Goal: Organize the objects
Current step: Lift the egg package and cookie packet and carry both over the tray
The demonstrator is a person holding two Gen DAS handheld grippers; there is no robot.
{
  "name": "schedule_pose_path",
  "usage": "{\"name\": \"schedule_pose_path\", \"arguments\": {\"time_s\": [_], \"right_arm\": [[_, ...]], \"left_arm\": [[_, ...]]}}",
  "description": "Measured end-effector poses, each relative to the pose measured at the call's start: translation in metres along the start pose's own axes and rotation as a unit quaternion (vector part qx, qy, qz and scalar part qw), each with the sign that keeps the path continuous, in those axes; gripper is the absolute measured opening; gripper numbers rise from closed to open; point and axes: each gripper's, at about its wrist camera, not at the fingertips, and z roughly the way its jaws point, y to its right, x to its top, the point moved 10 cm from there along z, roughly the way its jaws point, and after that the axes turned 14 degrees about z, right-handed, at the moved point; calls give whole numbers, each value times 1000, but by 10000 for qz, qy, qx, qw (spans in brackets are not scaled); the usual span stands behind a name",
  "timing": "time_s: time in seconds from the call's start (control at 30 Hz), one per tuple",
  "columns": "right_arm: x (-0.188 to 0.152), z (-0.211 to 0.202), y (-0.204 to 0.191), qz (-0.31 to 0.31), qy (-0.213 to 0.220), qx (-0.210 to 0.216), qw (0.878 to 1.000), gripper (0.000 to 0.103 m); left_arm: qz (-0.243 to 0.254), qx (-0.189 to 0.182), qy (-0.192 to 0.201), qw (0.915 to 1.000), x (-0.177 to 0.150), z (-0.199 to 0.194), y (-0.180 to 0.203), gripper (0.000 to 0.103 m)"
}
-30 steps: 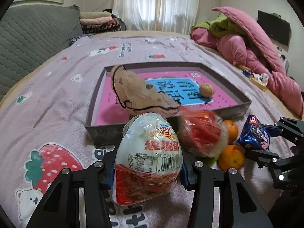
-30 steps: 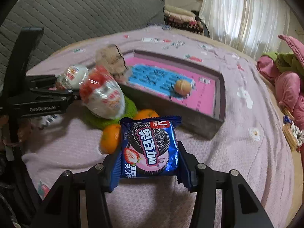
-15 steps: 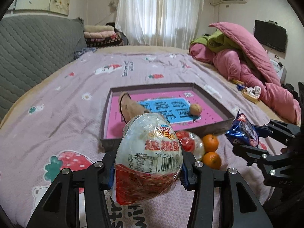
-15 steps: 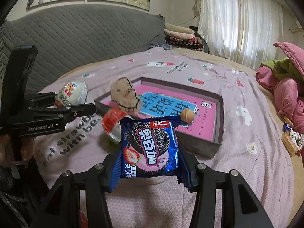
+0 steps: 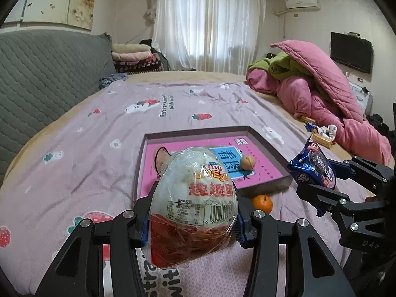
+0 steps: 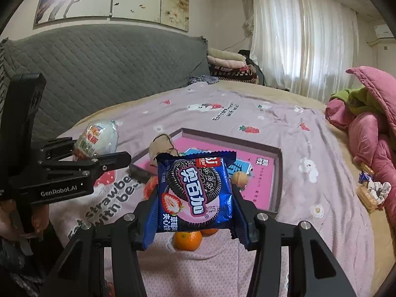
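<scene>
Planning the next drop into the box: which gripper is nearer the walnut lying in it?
Right, narrowly, as far as these views show. The walnut sits just beyond the right gripper and its cookie packet. The left gripper hangs farther off, outside the box's near-left corner.

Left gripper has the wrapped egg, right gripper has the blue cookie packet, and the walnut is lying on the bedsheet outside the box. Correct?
Not quite. The walnut lies inside the box, as the left wrist view shows. The left gripper does hold the wrapped egg, the right gripper the blue cookie packet.
</scene>
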Motion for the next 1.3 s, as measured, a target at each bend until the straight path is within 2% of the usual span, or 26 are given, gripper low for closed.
{"name": "schedule_pose_path", "arguments": {"time_s": [0.57,0.8,1.07,1.3], "right_arm": [[43,11,5,171,370,-21,9992,52],[53,23,11,211,396,-54,9990,52],[65,36,22,285,463,-102,9985,52],[58,52,42,439,328,-206,9983,52]], "left_arm": [[41,89,234,9997,36,8,-6,51],[-8,95,111,9999,40,27,-12,51],[-127,259,38,9996,45,48,-43,51],[-219,336,-75,9992,37,67,-60,51]]}}
